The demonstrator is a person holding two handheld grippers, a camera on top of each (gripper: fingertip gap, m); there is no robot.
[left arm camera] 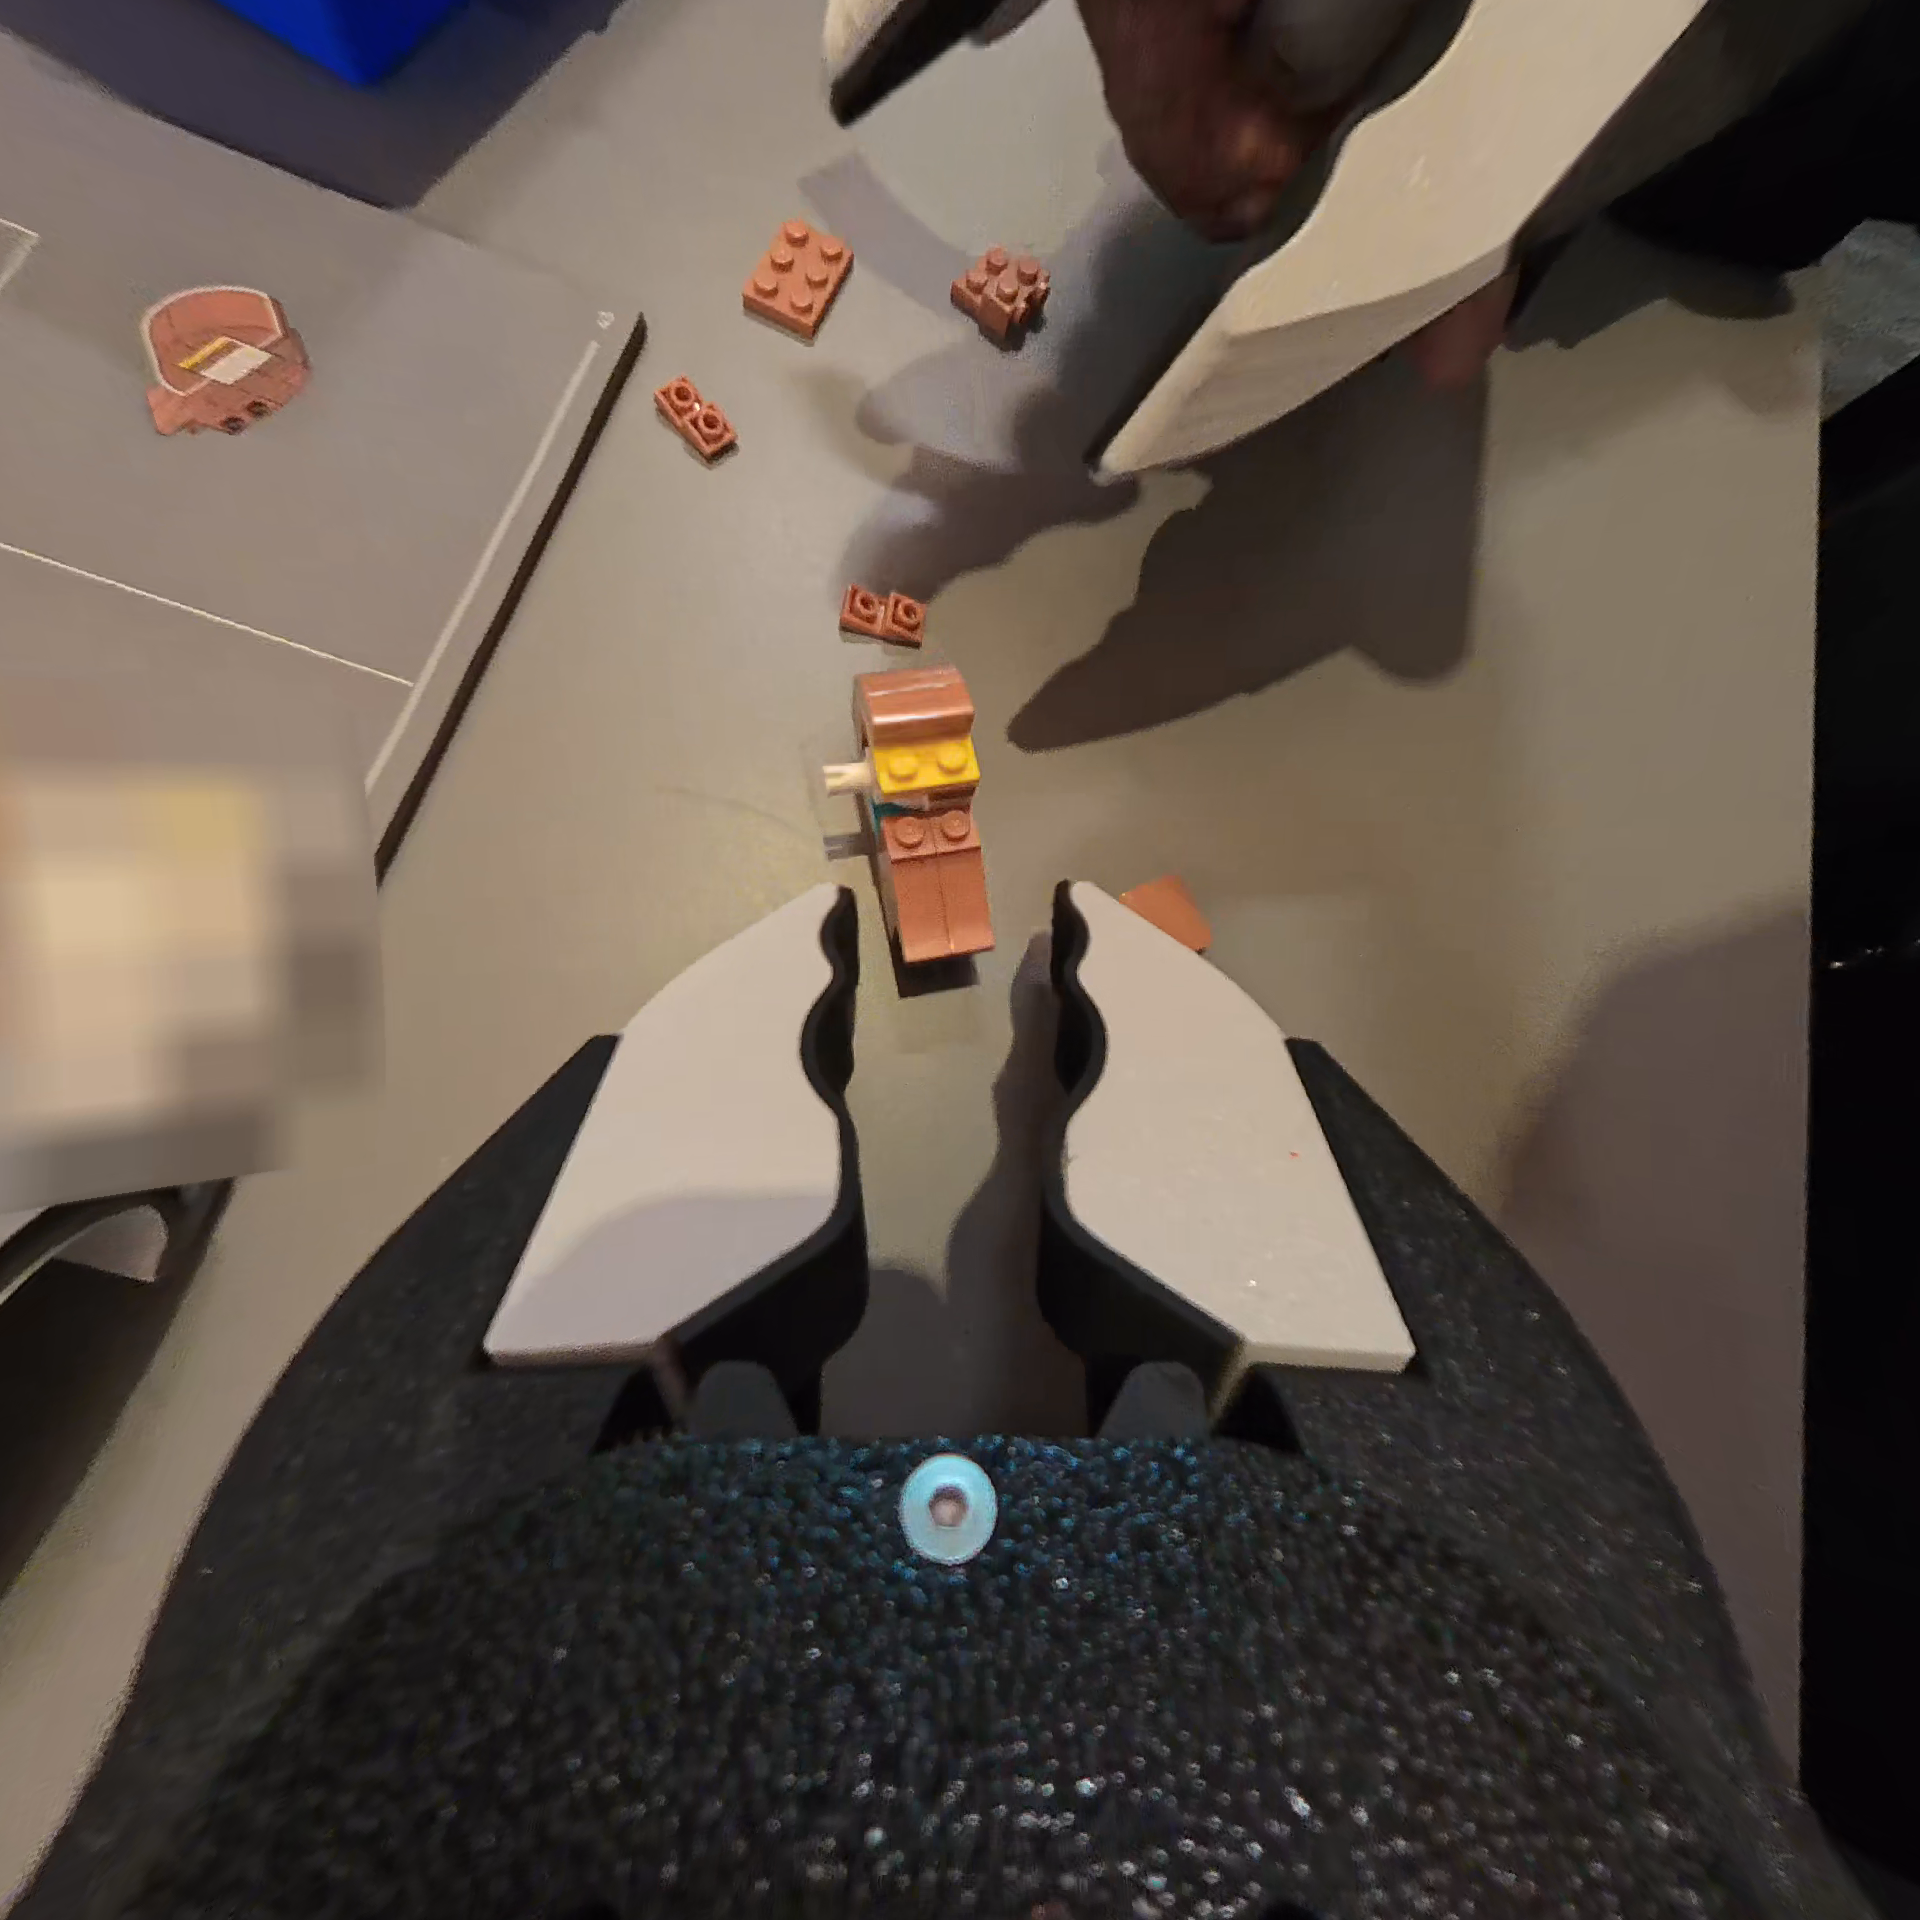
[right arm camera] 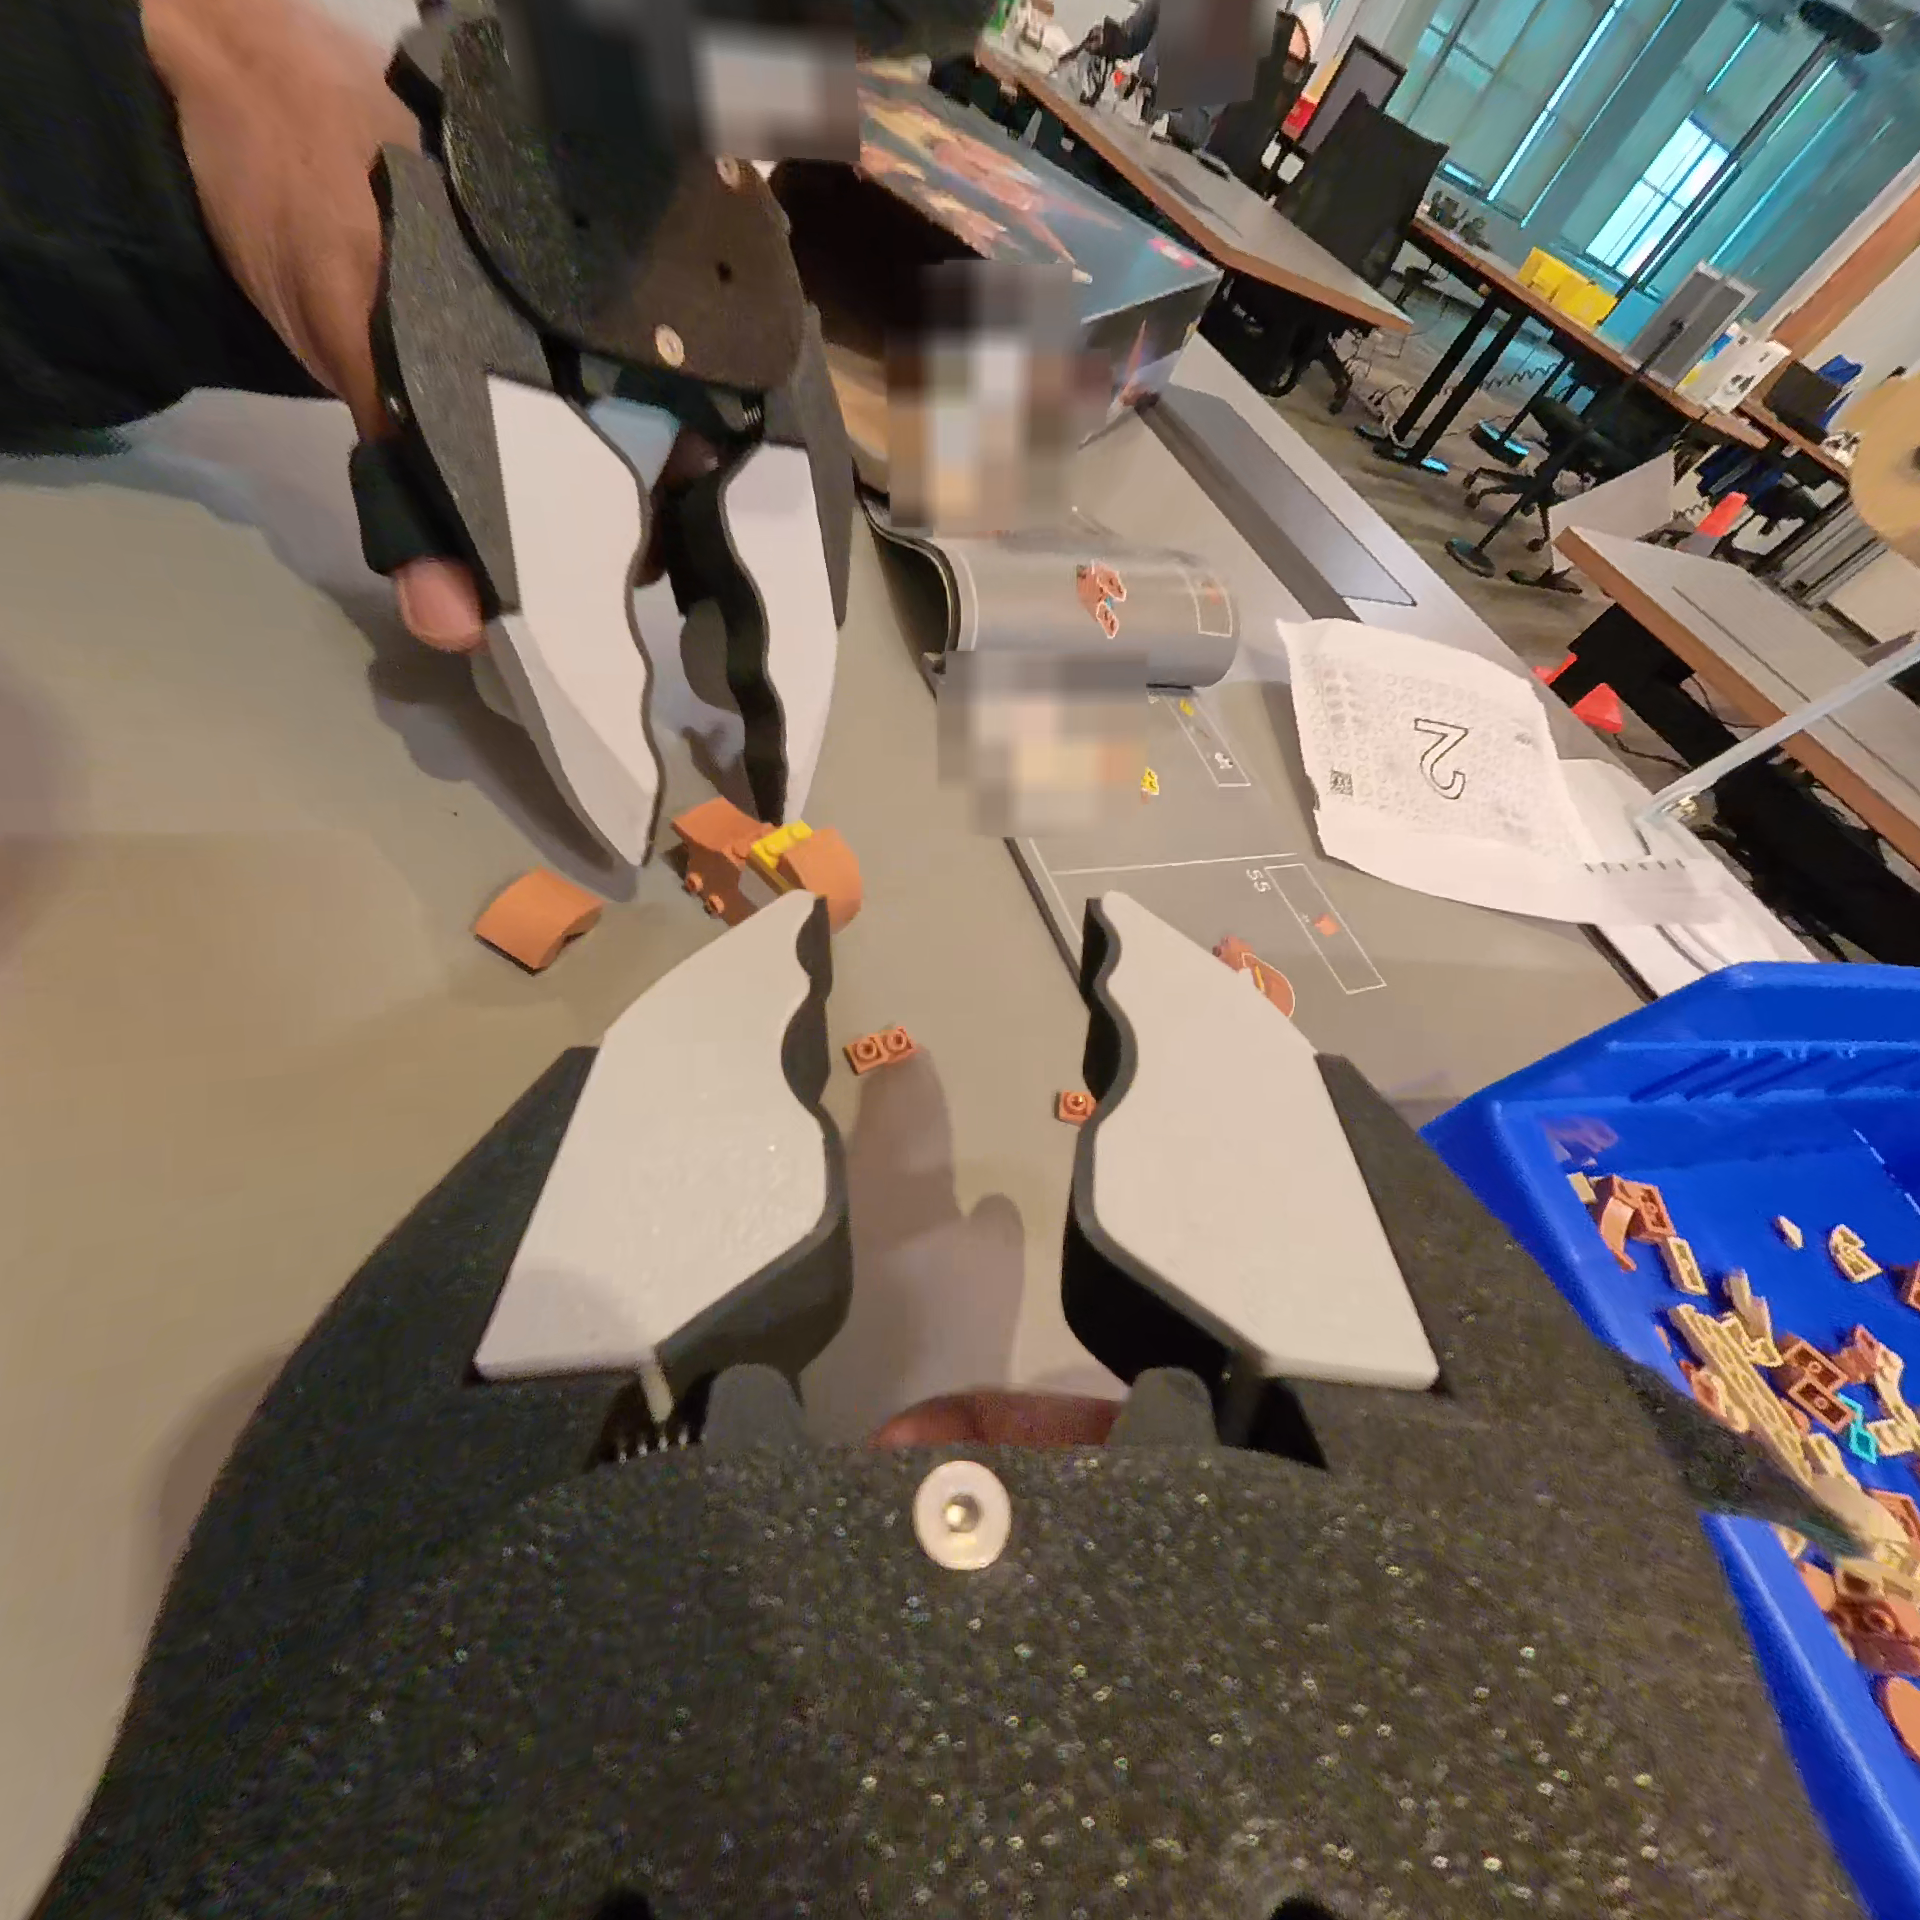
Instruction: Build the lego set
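Right now both claws are hovering spread over a smooth grey table (left arm camera: 1351, 935), neither pinching anything. Each is showing flat pale-grey fingers with wavy black inner pads, set in a grainy black foam-like body.

Just ahead of the left gripper (left arm camera: 951, 925), its near end reaching between the fingertips, a small brick assembly (left arm camera: 925, 821) is lying on the table: glossy brown curved pieces, a yellow studded plate across the middle and a white peg sticking out sideways. Daylight is showing between it and both pads, so nothing is pressing on it. Close beside the right-hand fingertip a loose brown curved piece (left arm camera: 1169, 904) is resting.

Farther ahead of that claw, a brown two-stud plate (left arm camera: 883, 613), another two-stud plate (left arm camera: 696, 416), a six-stud plate (left arm camera: 798, 275) and a small stacked brown piece (left arm camera: 1000, 291) are lying scattered.

The right gripper (right arm camera: 956, 966) is hanging above the first two-stud plate, which is lying between its fingers on the table below. A matte printed instruction booklet (right arm camera: 1195, 894) is lying ahead and to its right, a crumpled white paper sheet (right arm camera: 1434, 748) beyond that, and a blue plastic bin (right arm camera: 1558, 1122) of small tan and brown pieces at its right side.
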